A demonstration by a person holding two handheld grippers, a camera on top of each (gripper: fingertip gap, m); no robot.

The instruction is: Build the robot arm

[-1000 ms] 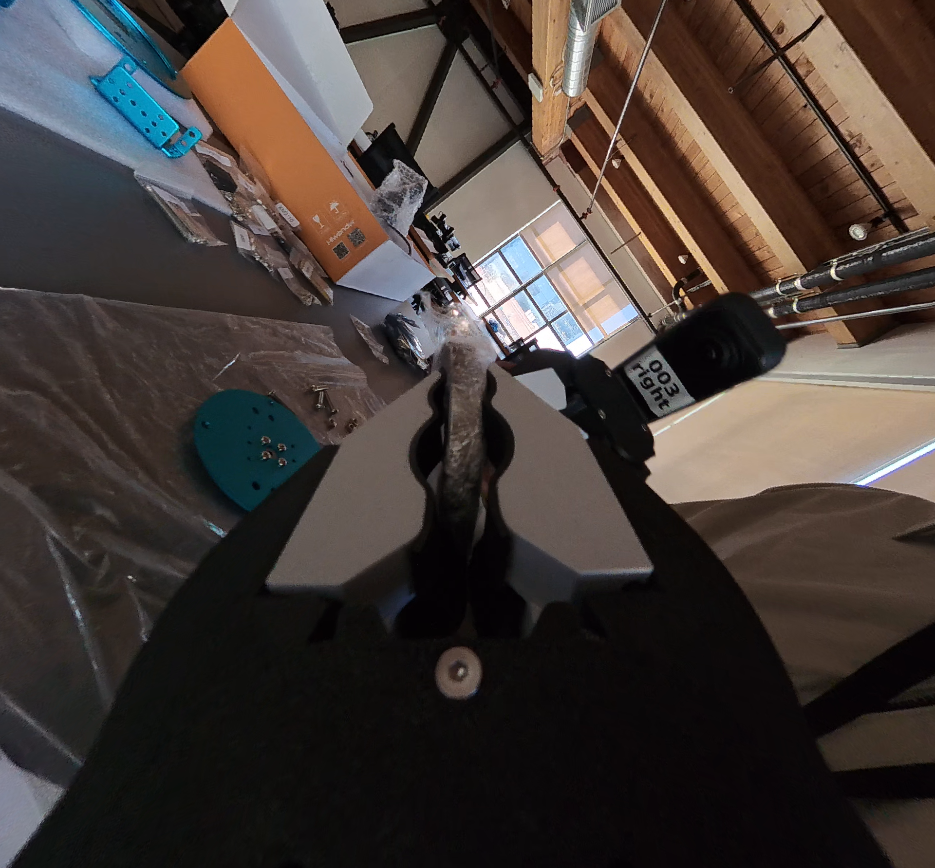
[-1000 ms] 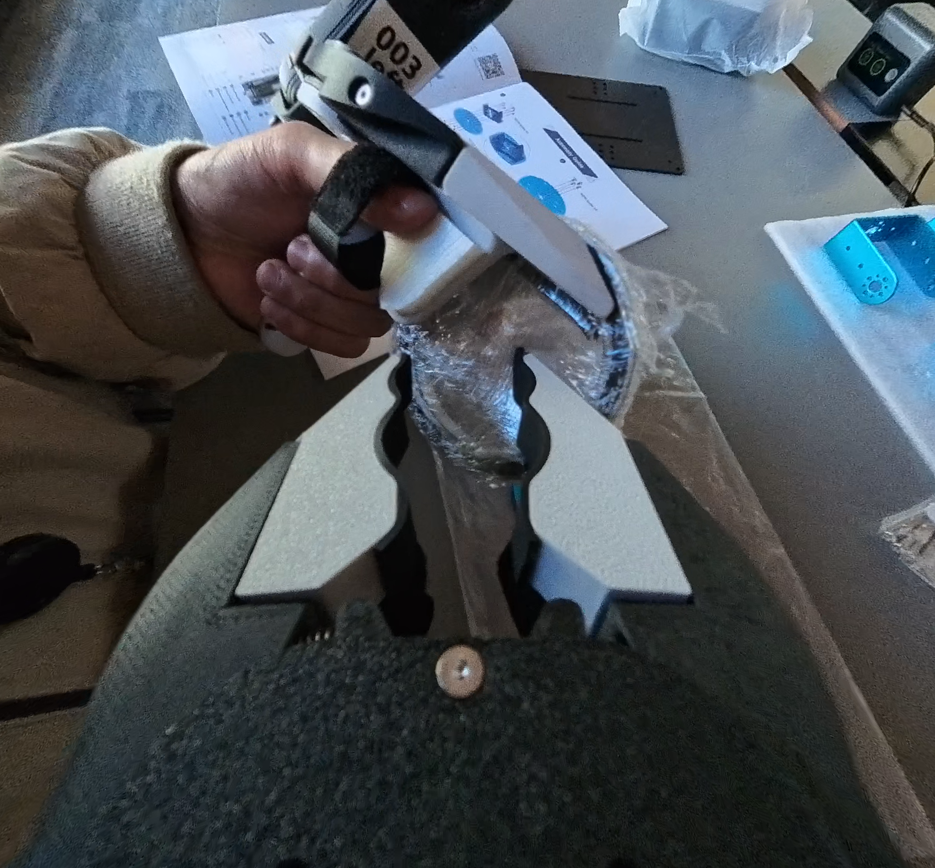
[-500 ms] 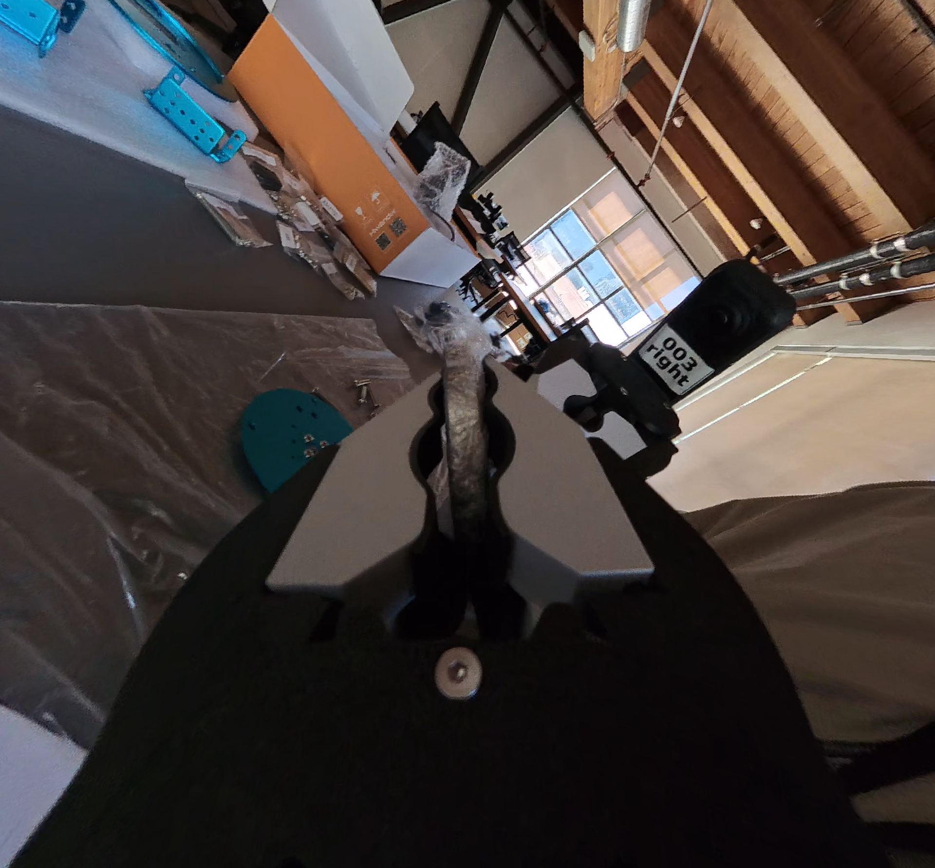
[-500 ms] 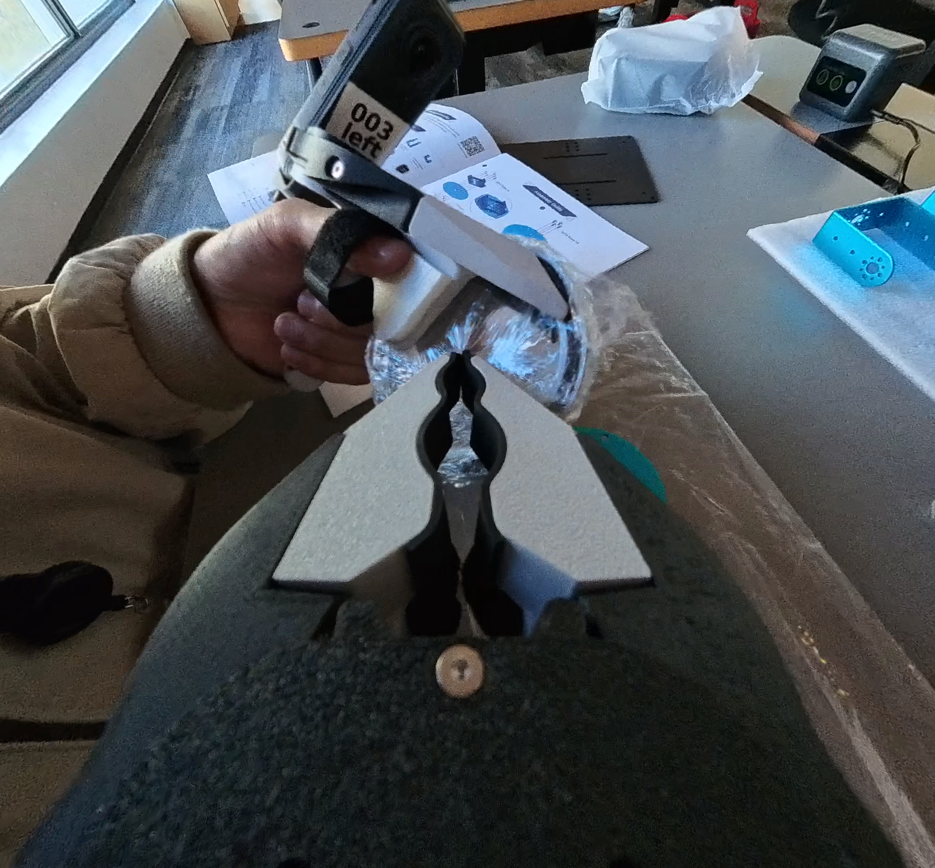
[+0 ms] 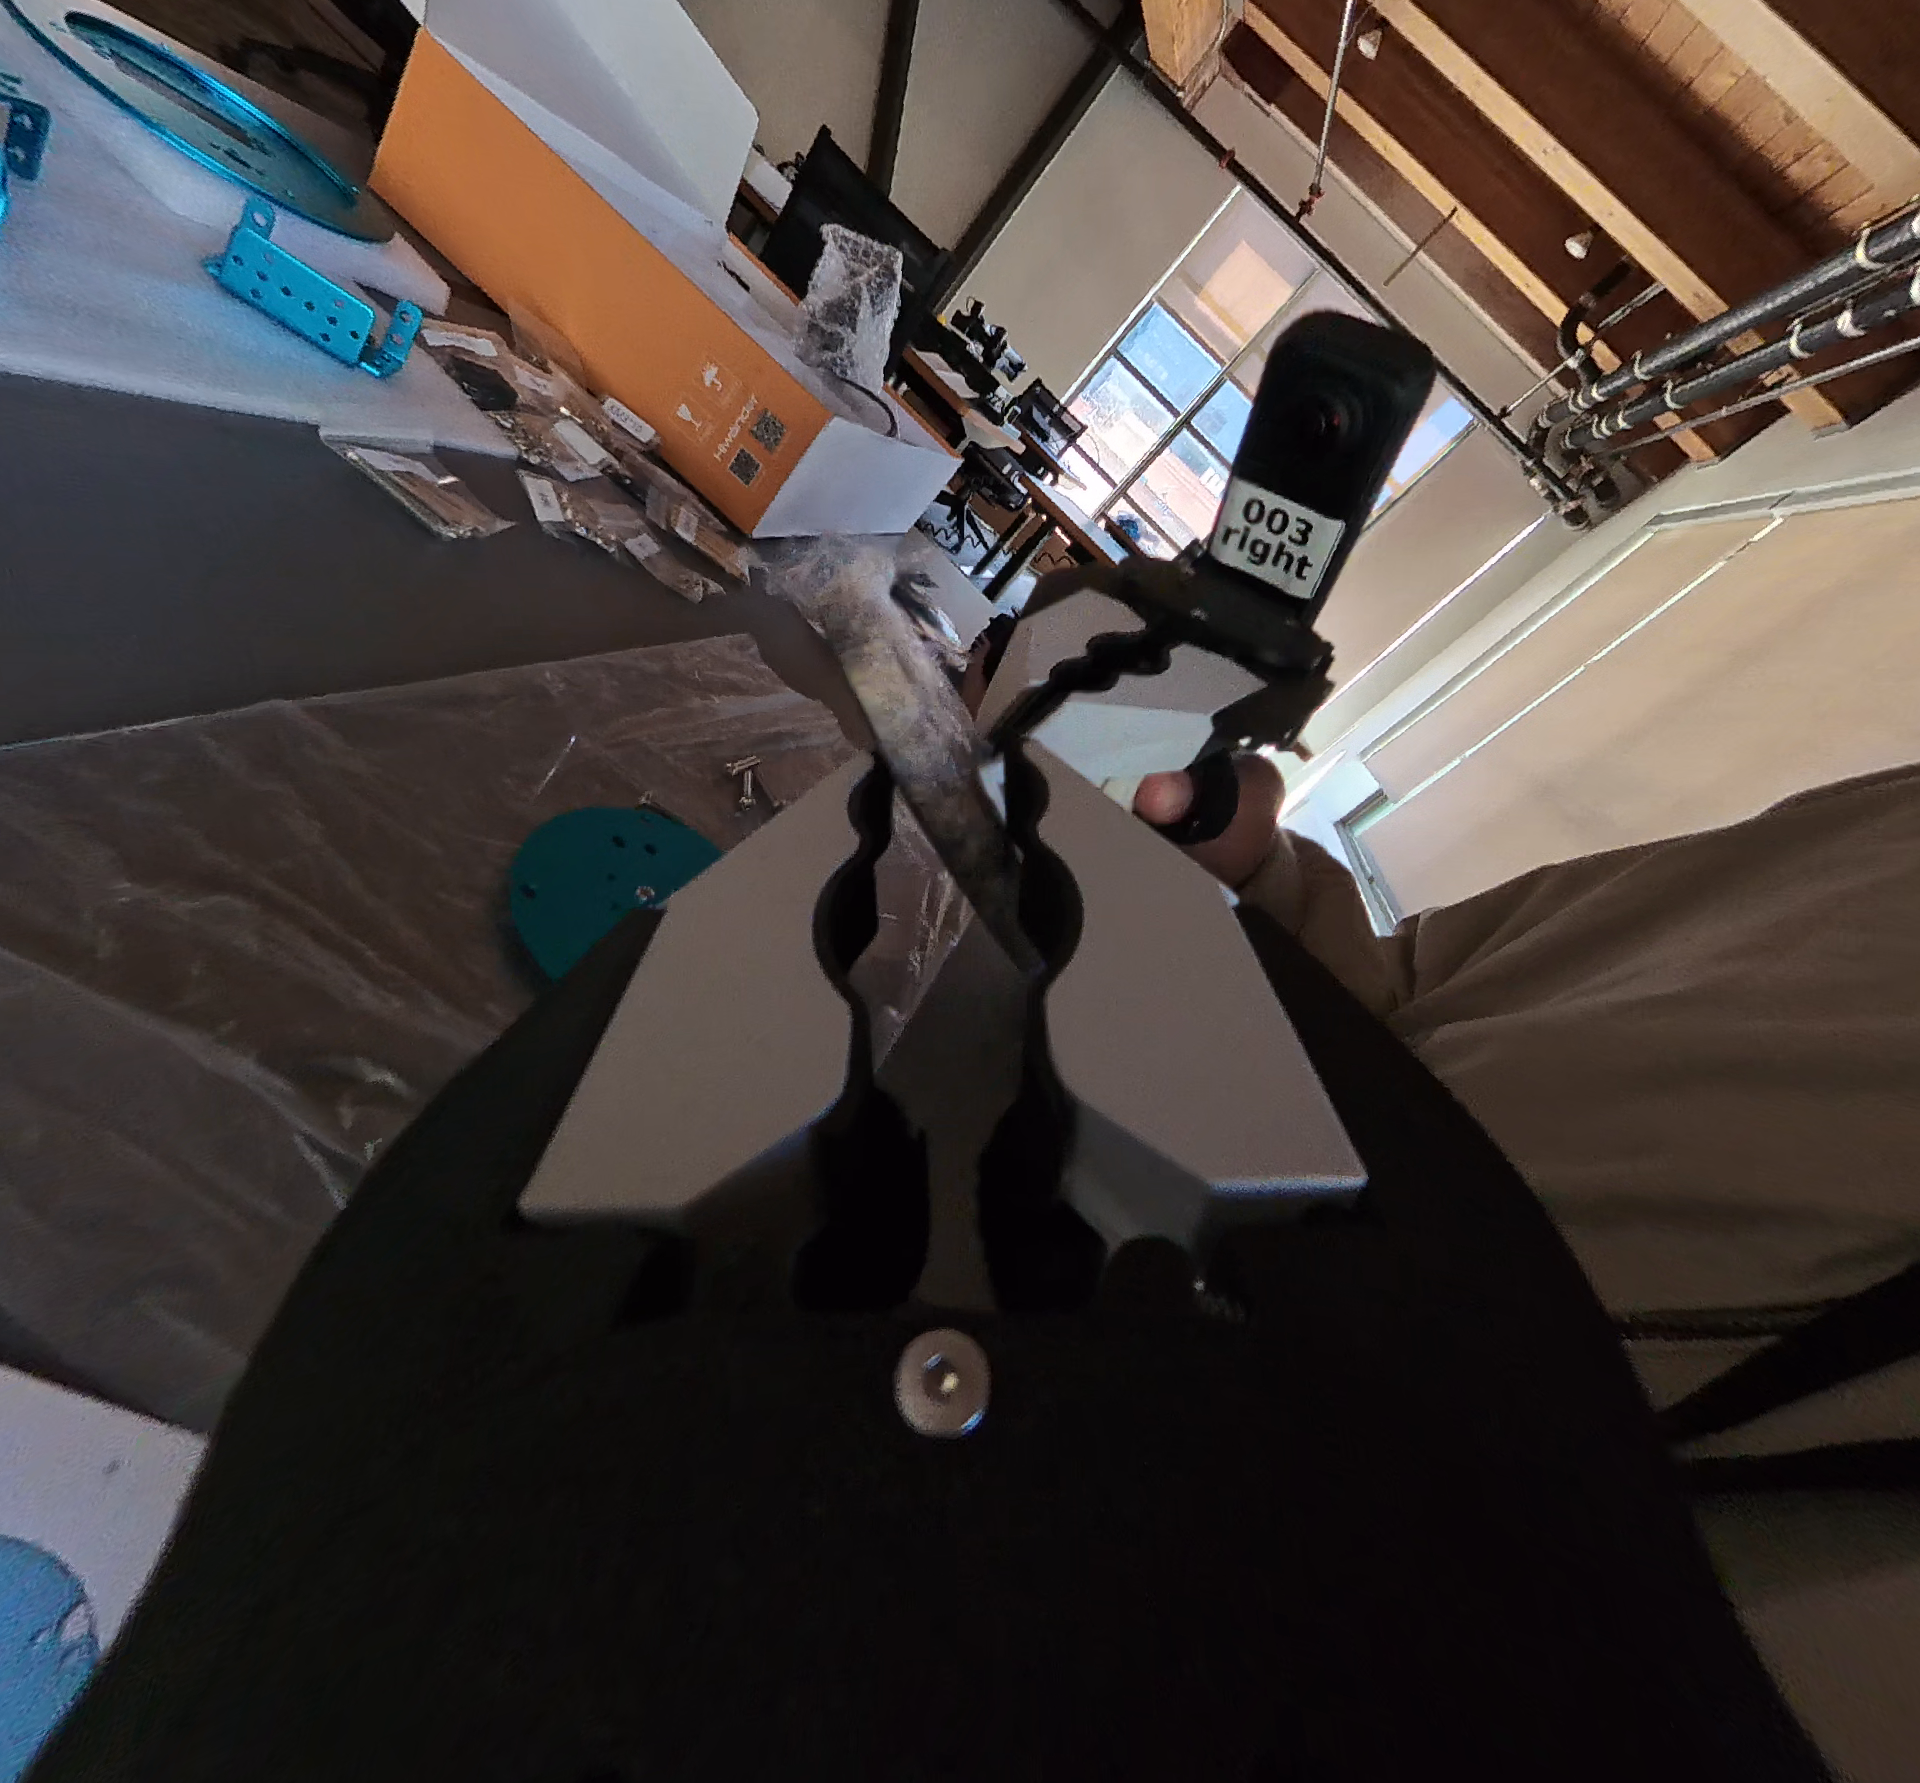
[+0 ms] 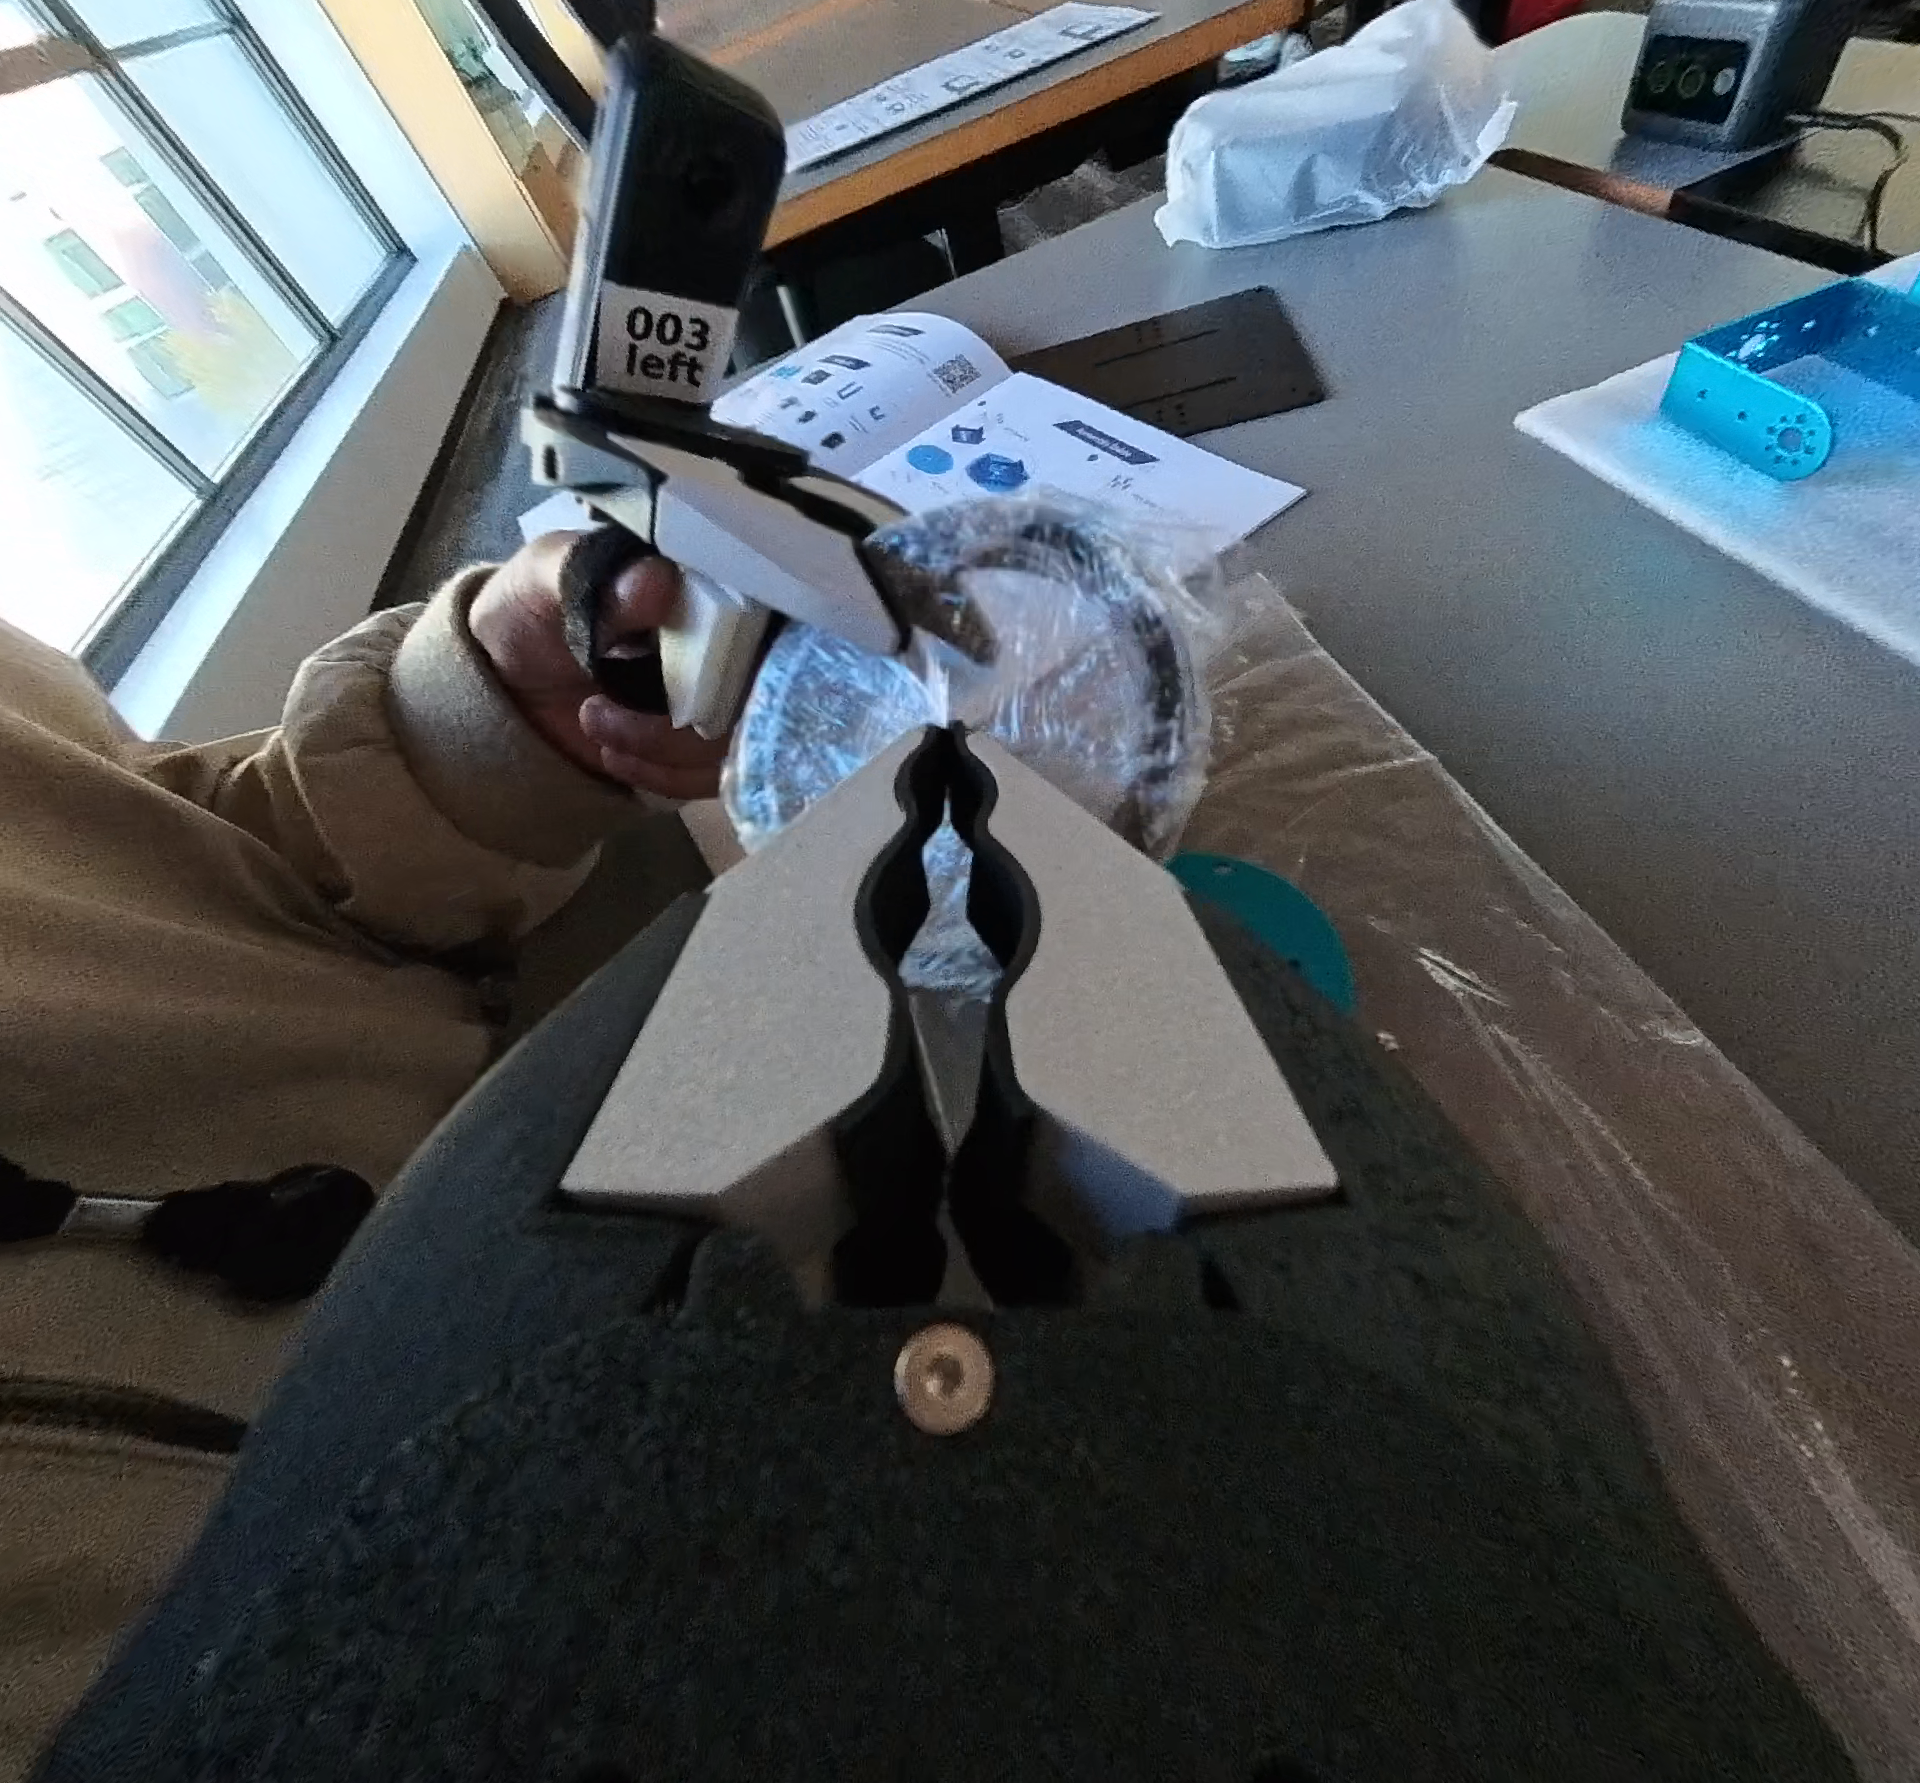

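Observation:
A black ring wrapped in clear plastic film (image 6: pixel 1132 590) is held up above the table between both grippers. My right gripper (image 6: pixel 945 734) is shut, its tips pinching the film at the ring's near side; it also shows in the left wrist view (image 5: pixel 1000 741) with its tips against the wrapped ring (image 5: pixel 914 705). My left gripper (image 5: pixel 948 783) is open: the ring runs slantwise between its fingers, with a clear gap on the left side. In the right wrist view the left gripper (image 6: pixel 888 595) sits at the ring's upper rim. A teal disc (image 5: pixel 592 886) lies below on a plastic sheet (image 5: pixel 312 850).
Loose screws (image 5: pixel 743 783) lie by the disc. An orange and white box (image 5: pixel 582 299), small parts bags (image 5: pixel 582 486) and a blue bracket (image 5: pixel 312 299) stand behind. A booklet (image 6: pixel 1039 455), black plate (image 6: pixel 1174 372), blue bracket on white foam (image 6: pixel 1766 403) and white bag (image 6: pixel 1340 123) are on the table. Less than 4 cm separates the two grippers' tips. The blue bracket (image 5: pixel 312 299) is about 30 cm from both grippers' fingertips.
My right gripper closed on the film about a second ago and stays shut. My left gripper's jaws have just widened, and the ring now lies tilted and loose between them.

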